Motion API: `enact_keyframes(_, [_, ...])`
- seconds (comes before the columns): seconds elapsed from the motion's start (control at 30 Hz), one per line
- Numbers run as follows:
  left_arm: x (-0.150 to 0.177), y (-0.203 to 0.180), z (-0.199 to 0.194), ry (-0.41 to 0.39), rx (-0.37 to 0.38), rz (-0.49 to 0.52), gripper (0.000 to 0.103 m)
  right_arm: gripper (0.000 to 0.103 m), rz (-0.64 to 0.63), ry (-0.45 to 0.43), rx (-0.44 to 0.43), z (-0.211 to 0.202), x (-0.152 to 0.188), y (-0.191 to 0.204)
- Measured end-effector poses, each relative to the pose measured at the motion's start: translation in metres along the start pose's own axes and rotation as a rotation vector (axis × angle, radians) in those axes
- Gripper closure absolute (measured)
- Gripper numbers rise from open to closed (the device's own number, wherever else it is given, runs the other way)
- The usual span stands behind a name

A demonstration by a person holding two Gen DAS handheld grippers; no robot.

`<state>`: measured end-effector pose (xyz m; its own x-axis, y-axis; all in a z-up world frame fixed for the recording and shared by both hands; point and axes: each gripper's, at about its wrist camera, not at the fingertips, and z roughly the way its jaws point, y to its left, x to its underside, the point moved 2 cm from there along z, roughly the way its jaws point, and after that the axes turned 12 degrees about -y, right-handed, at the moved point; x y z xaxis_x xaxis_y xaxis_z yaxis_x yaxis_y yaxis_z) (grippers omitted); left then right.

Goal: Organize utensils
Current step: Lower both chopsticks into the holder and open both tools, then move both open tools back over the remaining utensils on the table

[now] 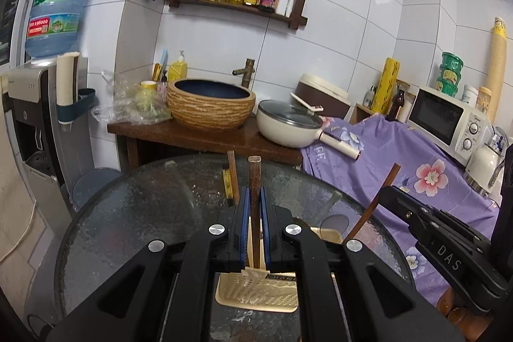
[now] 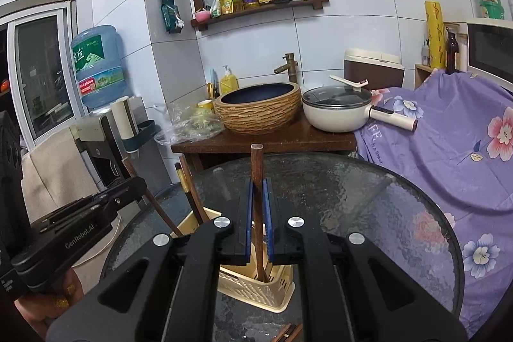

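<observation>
Lowering chopsticks into a slotted cream holder [image 2: 256,287] on the glass table [image 2: 368,197].
Left gripper [image 1: 255,213] and right gripper [image 2: 258,213] are each clamping one brown chopstick [image 1: 255,178]; keeping them upright should help clear the rim.

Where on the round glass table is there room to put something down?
The glass table looks bare on its right side toward the purple flowered cloth, and at the far edge near the wooden sink stand. It is crowded around the cream utensil basket, where both grippers hold chopsticks, and loose chopsticks lie at the near edge.
</observation>
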<state>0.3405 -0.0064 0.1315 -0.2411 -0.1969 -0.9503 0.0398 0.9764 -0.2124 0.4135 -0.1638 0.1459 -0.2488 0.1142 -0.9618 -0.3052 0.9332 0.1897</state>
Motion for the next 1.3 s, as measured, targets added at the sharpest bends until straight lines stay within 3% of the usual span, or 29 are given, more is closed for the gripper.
enact_keyframes(0.37, [0.011,0.005,0.005,0.026,0.0,-0.002,0.095,0.093,-0.025,0.021,-0.002,0.003,0.013,0.001])
enact_keyframes(0.4, [0.011,0.005,0.004,0.025,0.001,0.001,0.089,0.089,-0.029,0.015,0.001,0.0,0.015,0.001])
enact_keyframes(0.43, [0.012,0.006,0.002,0.024,0.008,0.006,0.085,0.074,-0.034,0.009,0.003,-0.002,0.017,0.002])
enact_keyframes(0.47, [0.012,0.006,0.0,0.02,0.013,0.008,0.07,0.064,-0.038,0.004,0.002,-0.004,0.019,0.002])
enact_keyframes(0.5, [0.012,0.006,-0.001,0.018,0.016,0.009,0.054,0.046,-0.041,-0.003,0.002,-0.008,0.022,0.002])
enact_keyframes(0.7, [0.025,0.011,-0.022,-0.004,0.014,0.034,0.032,0.046,-0.044,0.031,0.013,-0.026,0.046,-0.002])
enact_keyframes(0.8, [0.042,0.016,-0.033,0.026,0.02,0.044,0.026,0.046,-0.016,0.119,-0.001,-0.031,0.073,-0.009])
enact_keyframes(1.0, [0.085,0.024,-0.045,0.132,0.014,0.101,0.023,0.046,-0.052,0.278,0.007,-0.036,0.136,-0.012])
enact_keyframes(1.3, [0.146,0.038,-0.057,0.291,-0.02,0.177,0.023,0.046,-0.12,0.403,0.013,-0.04,0.197,-0.006])
